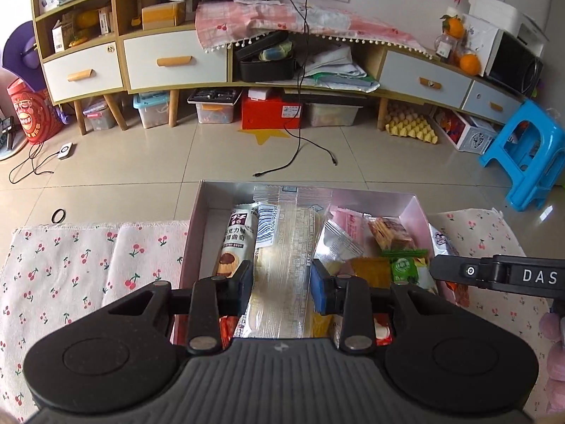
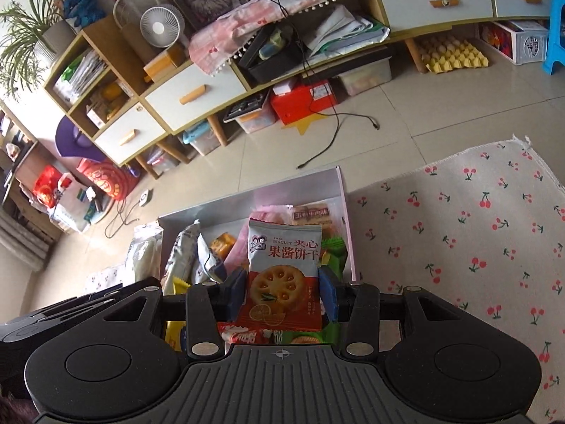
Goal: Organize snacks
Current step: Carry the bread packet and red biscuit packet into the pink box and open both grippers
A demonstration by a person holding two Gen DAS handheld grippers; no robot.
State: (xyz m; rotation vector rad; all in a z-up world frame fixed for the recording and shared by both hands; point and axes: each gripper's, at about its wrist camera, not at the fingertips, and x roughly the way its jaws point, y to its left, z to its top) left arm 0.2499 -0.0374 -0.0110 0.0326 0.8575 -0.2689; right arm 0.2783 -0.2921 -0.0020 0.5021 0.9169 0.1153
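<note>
A pink open box (image 1: 411, 198) holds several snack packets on a cherry-print cloth (image 1: 70, 265). My left gripper (image 1: 280, 284) is shut on a long clear-wrapped packet (image 1: 284, 247) and holds it over the box. A cookie stick packet (image 1: 235, 240) lies at the box's left. My right gripper (image 2: 282, 291) is shut on a jam biscuit packet (image 2: 284, 268), upright above the box (image 2: 344, 212). The right gripper's body also shows at the right edge of the left wrist view (image 1: 501, 274).
The cherry cloth (image 2: 476, 247) spreads to the box's right. Tiled floor (image 1: 212, 159) lies beyond with a loose black cable (image 1: 300, 155), a blue stool (image 1: 529, 159) at the right, and a long cabinet (image 1: 176, 60) with storage bins underneath.
</note>
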